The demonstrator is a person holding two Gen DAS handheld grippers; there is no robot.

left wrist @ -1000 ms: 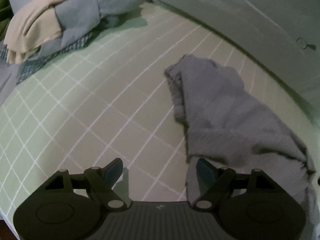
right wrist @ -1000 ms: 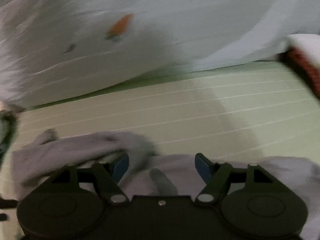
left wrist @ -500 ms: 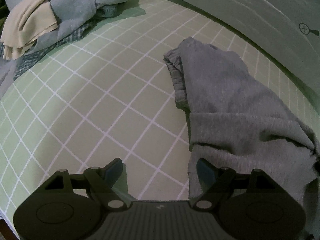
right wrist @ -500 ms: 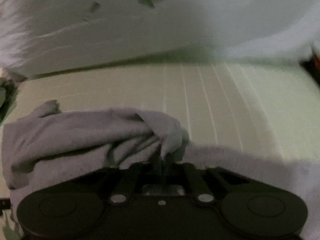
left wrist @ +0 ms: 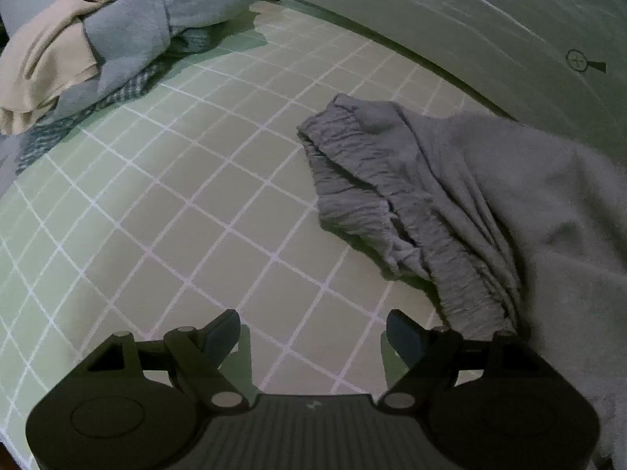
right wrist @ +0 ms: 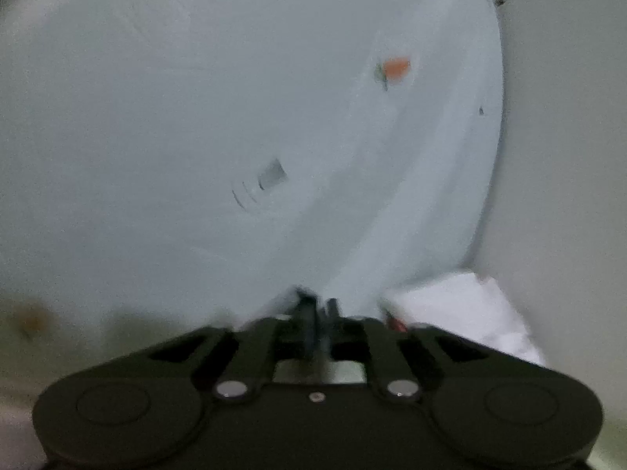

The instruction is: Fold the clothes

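A grey garment (left wrist: 462,196) with a gathered waistband lies on the green checked bed sheet (left wrist: 176,215), at the right of the left wrist view. My left gripper (left wrist: 313,333) is open and empty, just above the sheet and left of the garment's near edge. My right gripper (right wrist: 319,325) has its jaws closed together and is tilted up toward a pale wall (right wrist: 196,117); the view is blurred and no cloth shows clearly between the jaws.
A pile of clothes, beige (left wrist: 47,51) and blue-grey (left wrist: 168,8), sits at the far left of the bed. A pale wall or headboard (left wrist: 470,11) runs along the far side. Something white (right wrist: 470,313) lies at the right in the right wrist view.
My right gripper closed on the grey garment, then swung upward, so the garment left its view. My left gripper moved closer to the waistband and stayed open.
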